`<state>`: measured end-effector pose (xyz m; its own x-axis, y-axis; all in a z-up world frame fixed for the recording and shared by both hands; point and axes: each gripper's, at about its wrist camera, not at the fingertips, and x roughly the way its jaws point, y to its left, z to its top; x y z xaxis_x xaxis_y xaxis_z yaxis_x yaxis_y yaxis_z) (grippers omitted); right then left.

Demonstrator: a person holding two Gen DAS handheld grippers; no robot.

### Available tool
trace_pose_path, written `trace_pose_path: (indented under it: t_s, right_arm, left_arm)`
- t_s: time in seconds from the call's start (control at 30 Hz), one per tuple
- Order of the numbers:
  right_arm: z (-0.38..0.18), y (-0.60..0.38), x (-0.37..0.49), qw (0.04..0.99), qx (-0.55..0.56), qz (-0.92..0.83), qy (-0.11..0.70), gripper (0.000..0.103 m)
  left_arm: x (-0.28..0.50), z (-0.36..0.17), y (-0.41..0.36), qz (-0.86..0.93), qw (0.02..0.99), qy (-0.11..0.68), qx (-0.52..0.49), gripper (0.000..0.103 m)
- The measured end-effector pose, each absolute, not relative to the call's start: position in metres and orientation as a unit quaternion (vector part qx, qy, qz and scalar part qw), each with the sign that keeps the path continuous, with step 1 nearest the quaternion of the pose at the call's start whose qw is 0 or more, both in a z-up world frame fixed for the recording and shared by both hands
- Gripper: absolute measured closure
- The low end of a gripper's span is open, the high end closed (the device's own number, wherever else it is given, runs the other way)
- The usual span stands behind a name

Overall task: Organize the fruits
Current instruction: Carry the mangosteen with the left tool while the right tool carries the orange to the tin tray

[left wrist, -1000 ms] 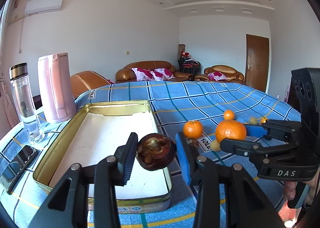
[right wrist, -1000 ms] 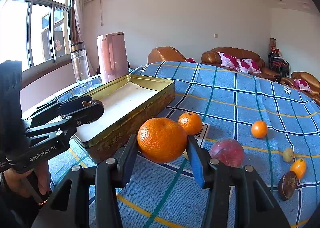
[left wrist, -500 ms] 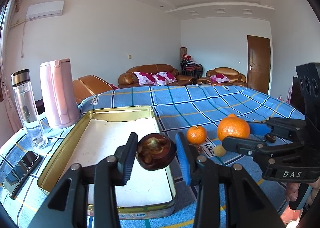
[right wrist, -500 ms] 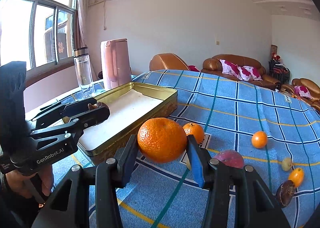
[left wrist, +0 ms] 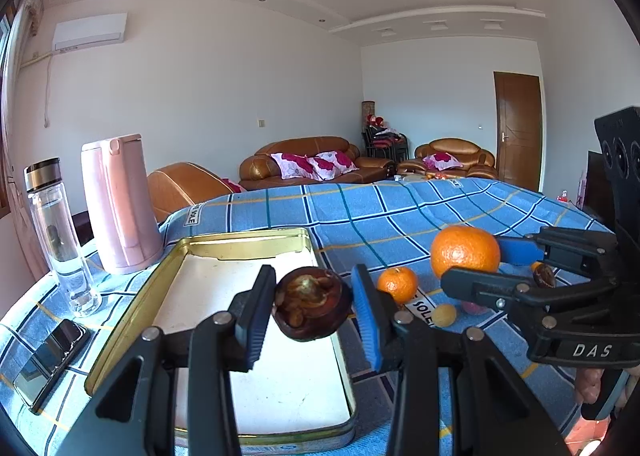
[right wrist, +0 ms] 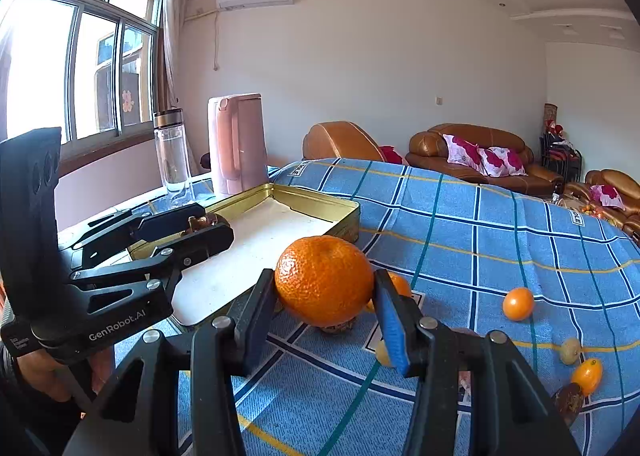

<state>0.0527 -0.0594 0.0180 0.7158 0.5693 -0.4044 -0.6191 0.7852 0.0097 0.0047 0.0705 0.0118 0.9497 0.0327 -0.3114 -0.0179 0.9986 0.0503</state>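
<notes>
I am carrying two fruits at once toward the gold tin tray (left wrist: pixel 240 244), and neither one is set down yet. My left gripper (left wrist: pixel 313 306) is clamped on a mangosteen (left wrist: pixel 312 306), held in the air over the near right part of the tray. My right gripper (right wrist: pixel 325 282) is clamped on a large orange (right wrist: pixel 324 280), held above the blue checked cloth (right wrist: pixel 480 240), just right of the tray and not yet over it.

I judge this to be the carrying step, with placing next. The left tongs need to come down until the mangosteen rests on the tray's pale floor, then let go. The right tongs need to cross the tray's right rim first, and keep clear of the left tongs, which sit close by.

The mangosteen is round, dark reddish-brown, with a dry tan-brown calyx facing my camera. The orange is bright, round and dimpled, wider than the mangosteen. The tray is shallow, rectangular, and has no fruit in it.

More fruit waits on the cloth to the right of the tray: a small mandarin (left wrist: pixel 397 283) nearest it, another small orange fruit (right wrist: pixel 518 303) farther right, a pale yellowish fruit (right wrist: pixel 569 351), an oval kumquat-like fruit (right wrist: pixel 586 371), and a dark one (right wrist: pixel 568 396) at the near right edge
</notes>
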Motion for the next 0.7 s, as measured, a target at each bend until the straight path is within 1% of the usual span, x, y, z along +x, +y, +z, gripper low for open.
trace_pose_path:
  t_s: [0.7]
  right_arm:
    - [0.036, -0.039, 0.057, 0.923, -0.078, 0.338, 0.165, 0.052]
  left_arm:
    - [0.019, 0.019, 0.087, 0.042, 0.988, 0.147, 0.034, 0.062]
